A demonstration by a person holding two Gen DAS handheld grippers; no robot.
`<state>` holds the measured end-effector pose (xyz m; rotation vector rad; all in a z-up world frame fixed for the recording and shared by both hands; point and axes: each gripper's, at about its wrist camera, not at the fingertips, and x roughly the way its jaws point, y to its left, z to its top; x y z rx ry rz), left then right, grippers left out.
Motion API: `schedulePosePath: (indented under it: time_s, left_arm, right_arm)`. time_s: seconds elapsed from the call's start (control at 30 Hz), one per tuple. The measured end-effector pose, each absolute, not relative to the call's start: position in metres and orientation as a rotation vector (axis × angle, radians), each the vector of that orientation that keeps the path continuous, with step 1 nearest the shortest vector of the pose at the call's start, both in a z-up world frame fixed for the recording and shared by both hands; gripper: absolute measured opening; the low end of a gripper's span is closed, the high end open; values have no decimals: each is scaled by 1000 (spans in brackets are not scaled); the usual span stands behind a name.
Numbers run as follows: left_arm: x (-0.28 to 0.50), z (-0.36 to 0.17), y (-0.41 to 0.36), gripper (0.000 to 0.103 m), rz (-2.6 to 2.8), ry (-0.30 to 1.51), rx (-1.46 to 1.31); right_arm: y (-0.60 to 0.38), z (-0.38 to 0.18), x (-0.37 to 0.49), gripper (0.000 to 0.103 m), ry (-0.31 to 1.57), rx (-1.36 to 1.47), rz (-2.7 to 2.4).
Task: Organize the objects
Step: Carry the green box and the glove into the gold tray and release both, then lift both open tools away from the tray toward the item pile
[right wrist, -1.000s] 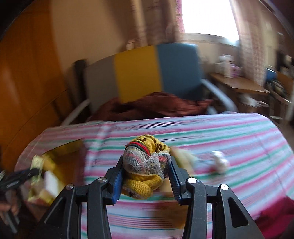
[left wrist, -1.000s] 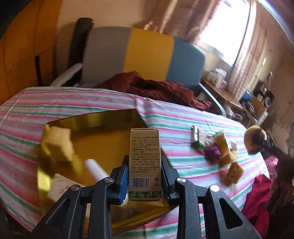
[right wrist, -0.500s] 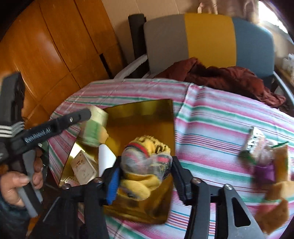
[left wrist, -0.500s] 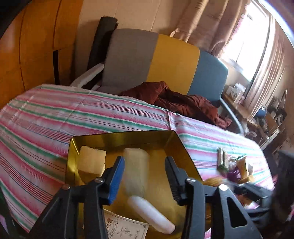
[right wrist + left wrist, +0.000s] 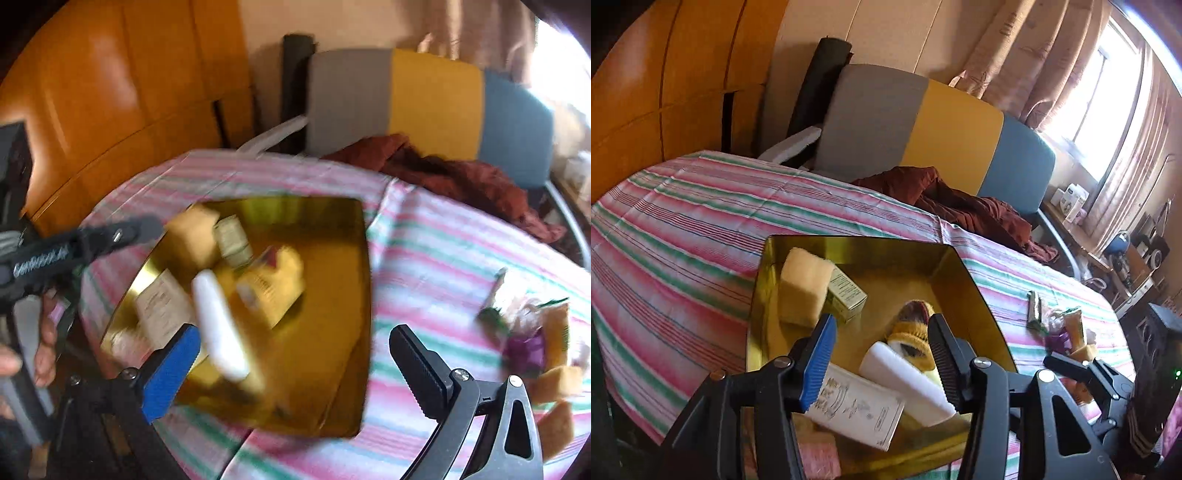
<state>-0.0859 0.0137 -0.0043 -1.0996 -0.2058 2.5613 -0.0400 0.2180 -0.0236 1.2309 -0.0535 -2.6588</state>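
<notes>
Left gripper (image 5: 882,354): you are opening its jaws over the gold tray (image 5: 964,273), nothing between them.
Right gripper (image 5: 295,354): you are spreading it wide, empty.
Knitted toy (image 5: 912,332): lying in the tray beside the white tube (image 5: 908,384); probably soft and light, so you are best pinching its middle.
Remaining pile (image 5: 1067,325): sitting well apart on the striped cloth (image 5: 683,221); small, jumbled.
Right view: smearing badly.

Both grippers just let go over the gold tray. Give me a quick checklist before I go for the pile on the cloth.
1. Right gripper empty, jaws opening: ok.
2. Left gripper empty, jaws opening: ok.
3. Knitted toy inside the gold tray: ok.
4. Green box in tray beside the sponge: ok.
5. Remaining pile on the striped cloth, unobstructed: ok.
6. Toy settled flat: cannot tell, right view blurred.
</notes>
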Motion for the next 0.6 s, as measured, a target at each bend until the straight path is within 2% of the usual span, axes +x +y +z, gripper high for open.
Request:
schedulePosePath:
  time_s: [0.17, 0.37, 0.6]
  left_arm:
    - [-68, 1, 12, 59, 2598, -162, -1049]
    - [-46, 9, 19, 60, 2623, -77, -1006]
    - [-31, 16, 30, 60, 2671, 13, -972]
  right_arm:
    - [213, -35, -20, 103, -6, 1319, -2606]
    - [217, -26, 5, 103, 127, 1228, -2750]
    - [245, -15, 13, 103, 61, 1189, -2876]
